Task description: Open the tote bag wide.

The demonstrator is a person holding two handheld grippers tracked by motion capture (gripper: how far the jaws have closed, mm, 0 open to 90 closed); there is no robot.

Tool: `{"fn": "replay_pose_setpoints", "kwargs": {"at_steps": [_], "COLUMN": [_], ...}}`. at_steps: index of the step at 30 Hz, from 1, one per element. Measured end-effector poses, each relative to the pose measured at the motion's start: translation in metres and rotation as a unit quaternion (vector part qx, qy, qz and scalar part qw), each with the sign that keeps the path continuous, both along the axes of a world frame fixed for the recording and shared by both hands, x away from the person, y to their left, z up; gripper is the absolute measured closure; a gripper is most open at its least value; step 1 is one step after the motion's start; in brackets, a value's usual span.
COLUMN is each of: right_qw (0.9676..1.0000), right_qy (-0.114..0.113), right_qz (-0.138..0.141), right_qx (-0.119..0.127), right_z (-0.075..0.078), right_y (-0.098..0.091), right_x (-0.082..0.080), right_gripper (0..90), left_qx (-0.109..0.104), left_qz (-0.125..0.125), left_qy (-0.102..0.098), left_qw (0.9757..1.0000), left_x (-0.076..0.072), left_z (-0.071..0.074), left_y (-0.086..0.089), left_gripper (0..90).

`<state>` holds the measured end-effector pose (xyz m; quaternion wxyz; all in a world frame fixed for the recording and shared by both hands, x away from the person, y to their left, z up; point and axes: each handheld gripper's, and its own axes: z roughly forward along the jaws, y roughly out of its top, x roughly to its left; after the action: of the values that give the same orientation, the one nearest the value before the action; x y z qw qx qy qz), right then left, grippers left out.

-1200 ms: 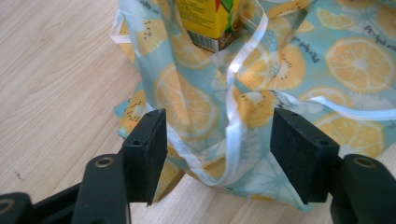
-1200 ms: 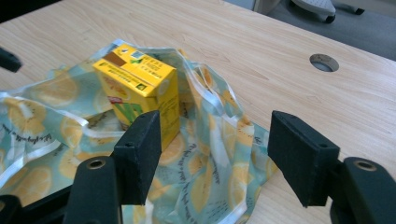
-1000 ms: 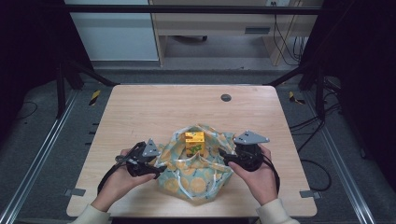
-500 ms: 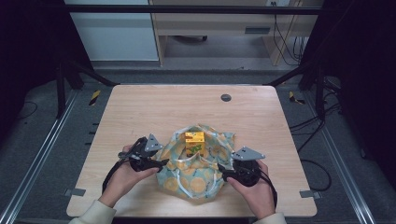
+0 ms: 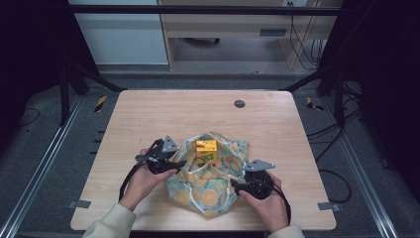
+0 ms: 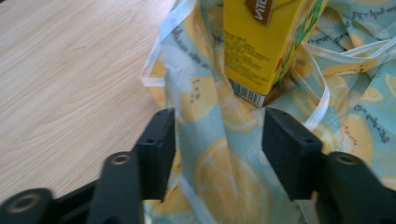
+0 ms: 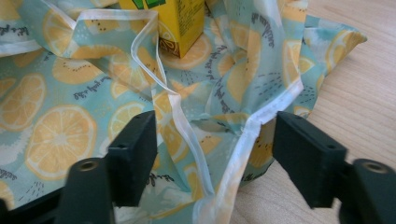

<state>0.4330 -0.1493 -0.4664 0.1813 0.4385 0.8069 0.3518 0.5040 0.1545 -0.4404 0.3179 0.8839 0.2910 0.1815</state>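
left hand-held gripper point(image 6: 217, 135) jaws apart astride lemon-print cloth point(image 6: 224, 177), closing, barcode on yellow carton point(image 6: 261, 42), right hand-held gripper point(image 7: 215, 140) likewise

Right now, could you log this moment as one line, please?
left gripper: jaws closing astride cloth | right gripper: same, at hem | carton upright on cloth

The cloth point(image 5: 213, 186) is light blue-green with big yellow and orange lemon slices on it, small dark writing, little dark dots, and a white edge all round. The box point(image 5: 206, 151) standing on it is bright yellow, with a brown label, some green and red on one side, and a black and white bar code low down. The table point(image 5: 148, 114) is pale wood with thin lines. Both grippers have black jaws and grey plates on top
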Motion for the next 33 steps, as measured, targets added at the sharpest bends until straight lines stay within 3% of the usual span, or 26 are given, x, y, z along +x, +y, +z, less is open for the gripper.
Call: {"fn": "replay_pose_setpoints", "kwargs": {"at_steps": [5,9,12,14,16,20,30,33], "right_qw": [0.9996,0.9995,0.9998,0.9998,0.9992,0.9982,0.9986,0.9987], "right_qy": [0.012,0.006,-0.007,-0.016,-0.023,-0.020,0.021,0.024], "right_qz": [0.016,0.022,0.010,0.006,0.002,-0.003,-0.007,-0.007], "right_qx": [0.017,0.021,0.017,-0.006,-0.032,-0.056,-0.048,-0.044], "right_z": [-0.003,-0.003,0.000,-0.001,-0.003,-0.007,-0.015,-0.016], "right_y": [-0.005,-0.009,-0.011,-0.011,-0.011,-0.012,-0.018,-0.022], "right_x": [0.002,0.004,0.010,0.016,0.022,0.029,0.033,0.032], "right_gripper": [69.1,84.8,88.3,88.8,89.2,89.8,90.0,90.0], "left_qx": [0.017,0.013,0.010,0.039,0.033,0.020,0.015,0.015], "left_qz": [-0.008,0.001,0.013,0.016,0.022,0.041,0.063,0.067], "left_qy": [-0.005,-0.014,-0.023,-0.033,-0.022,-0.002,0.010,0.010], "left_qw": [0.9998,0.9998,0.9996,0.9986,0.9990,0.9990,0.9979,0.9976], "left_x": [0.004,0.006,0.010,0.012,0.015,0.021,0.024,0.026], "left_z": [-0.005,-0.005,-0.008,-0.013,-0.018,-0.026,-0.034,-0.035], "left_y": [-0.005,-0.005,-0.007,-0.011,-0.012,-0.006,0.010,0.013], "left_gripper": [74.1,83.9,85.9,86.3,87.2,88.4,89.3,89.3]}}
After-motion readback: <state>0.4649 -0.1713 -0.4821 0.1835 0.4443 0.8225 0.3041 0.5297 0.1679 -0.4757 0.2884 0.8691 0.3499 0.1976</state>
